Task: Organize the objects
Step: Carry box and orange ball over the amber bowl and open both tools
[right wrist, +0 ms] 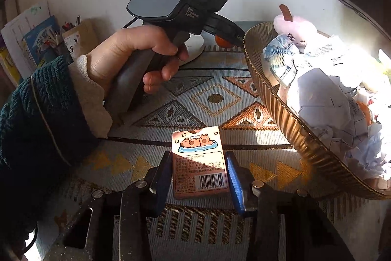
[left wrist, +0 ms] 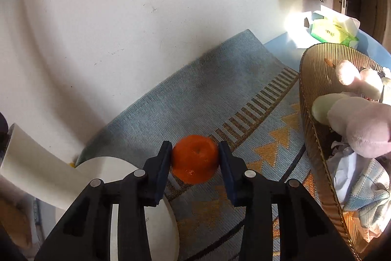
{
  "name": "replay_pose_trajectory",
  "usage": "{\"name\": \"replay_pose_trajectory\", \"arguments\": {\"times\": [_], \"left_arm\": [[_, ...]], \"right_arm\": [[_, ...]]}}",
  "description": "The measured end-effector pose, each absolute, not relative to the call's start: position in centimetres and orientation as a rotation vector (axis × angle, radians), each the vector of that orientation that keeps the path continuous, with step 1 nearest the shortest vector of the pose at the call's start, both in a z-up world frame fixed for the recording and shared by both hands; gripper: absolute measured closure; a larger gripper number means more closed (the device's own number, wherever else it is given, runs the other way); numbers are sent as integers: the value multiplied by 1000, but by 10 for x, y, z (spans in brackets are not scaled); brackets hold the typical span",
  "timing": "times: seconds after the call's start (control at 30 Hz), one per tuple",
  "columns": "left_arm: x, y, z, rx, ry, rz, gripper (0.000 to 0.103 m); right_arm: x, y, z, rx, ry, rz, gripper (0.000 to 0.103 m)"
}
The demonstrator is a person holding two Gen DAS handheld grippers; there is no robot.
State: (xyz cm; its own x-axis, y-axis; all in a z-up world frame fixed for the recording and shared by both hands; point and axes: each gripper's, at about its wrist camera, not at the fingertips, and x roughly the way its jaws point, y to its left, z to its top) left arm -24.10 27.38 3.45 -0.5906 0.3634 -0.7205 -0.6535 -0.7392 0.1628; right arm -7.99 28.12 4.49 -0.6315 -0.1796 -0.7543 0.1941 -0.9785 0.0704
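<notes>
The fingers of the left gripper [left wrist: 195, 163] are clamped on a tangerine [left wrist: 194, 158] that sits on the patterned mat [left wrist: 195, 94] near the bench's back edge by the wall, just beside a white round lamp base [left wrist: 117, 163]; the pads press its two sides at about mid-height. The fingers of the right gripper [right wrist: 199, 177] are clamped on a small pink carton [right wrist: 199, 160] with a cartoon print and barcode, lying on the mat toward the bench's front edge. A gold ribbed basket [right wrist: 281, 111], already holding a plush toy [right wrist: 295, 28], cloth and crumpled paper, stands to the right of both. The step looks like lifting each item into that basket. To do it well, I would raise each straight up before swinging right, clear the high rim, keep the squeeze on the soft fruit gentle, and release low over the heap.
</notes>
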Motion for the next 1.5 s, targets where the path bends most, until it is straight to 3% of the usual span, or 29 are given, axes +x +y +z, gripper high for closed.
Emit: {"name": "replay_pose_trajectory", "arguments": {"times": [0.17, 0.33, 0.47, 0.7, 0.9, 1.03, 1.2, 1.33, 1.43, 1.5], "left_arm": [[-188, 236, 64, -889, 521, 2331, 67], [-102, 170, 79, -902, 396, 2405, 67], [-41, 120, 82, -944, 285, 2486, 67], [21, 51, 62, -964, 62, 2634, 67], [25, 40, 35, -1028, 19, 2638, 67], [23, 40, 29, -1076, 4, 2599, 67], [23, 36, 30, -1067, -39, 2572, 67], [22, 36, 29, -1084, -36, 2578, 67], [20, 37, 27, -1105, -26, 2584, 67], [19, 39, 26, -1112, -12, 2587, 67]], "right_arm": [[-67, 284, 53, 1131, 0, -2684, 62], [-36, 297, 64, 1086, -194, -2673, 62], [-10, 297, 69, 1103, -219, -2670, 62], [3, 279, 61, 1164, -159, -2676, 62], [6, 275, 37, 1256, -149, -2671, 61], [0, 282, 35, 1268, -209, -2663, 36], [3, 281, 34, 1270, -209, -2662, 31], [3, 268, 32, 1297, -111, -2651, 20], [2, 261, 31, 1309, -46, -2657, 22], [3, 258, 32, 1293, -22, -2656, 44]]}}
